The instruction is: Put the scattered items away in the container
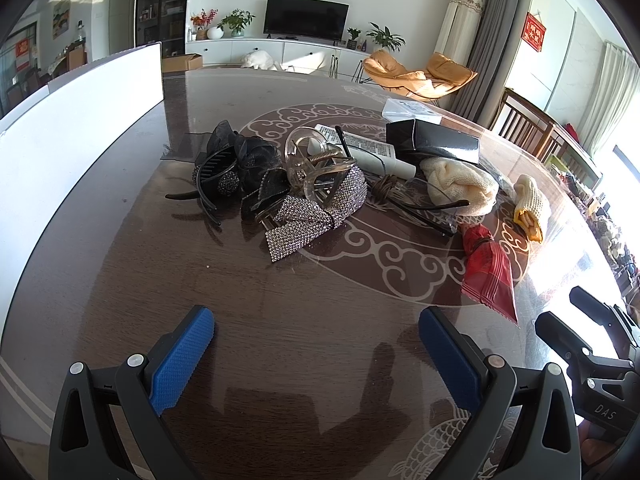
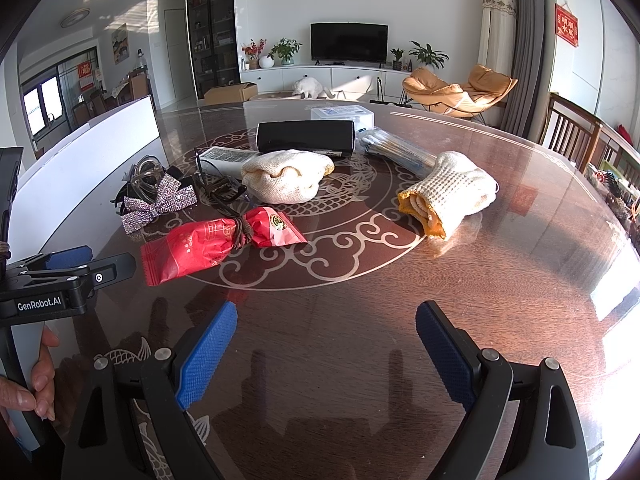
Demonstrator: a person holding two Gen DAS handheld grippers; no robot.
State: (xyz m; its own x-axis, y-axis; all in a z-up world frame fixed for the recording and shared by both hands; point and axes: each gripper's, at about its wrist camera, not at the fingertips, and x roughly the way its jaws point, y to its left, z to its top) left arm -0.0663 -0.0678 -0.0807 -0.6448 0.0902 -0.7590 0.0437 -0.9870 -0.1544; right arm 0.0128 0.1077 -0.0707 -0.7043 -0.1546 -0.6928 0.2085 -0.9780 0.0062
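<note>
Scattered items lie mid-table: a rhinestone bow (image 1: pixel 308 216) (image 2: pixel 158 204), a clear claw clip (image 1: pixel 316 168), black hair accessories (image 1: pixel 236 164), a red packet (image 1: pixel 486 272) (image 2: pixel 216 242), a cream knit bundle (image 1: pixel 460 186) (image 2: pixel 286 176), a rolled cloth with yellow inside (image 1: pixel 530 206) (image 2: pixel 448 196) and a black box (image 1: pixel 436 140) (image 2: pixel 306 136). The white container (image 1: pixel 80 120) (image 2: pixel 88 160) stands at the left. My left gripper (image 1: pixel 316 344) is open and empty, short of the pile. My right gripper (image 2: pixel 326 340) is open and empty, short of the red packet.
A white tube (image 1: pixel 368 150) and a clear plastic box (image 2: pixel 342 114) lie behind the pile. A bag of sticks (image 2: pixel 396 148) lies by the rolled cloth. Wooden chairs (image 2: pixel 576 132) stand at the table's right edge. The left tool's body (image 2: pixel 44 284) shows at the left.
</note>
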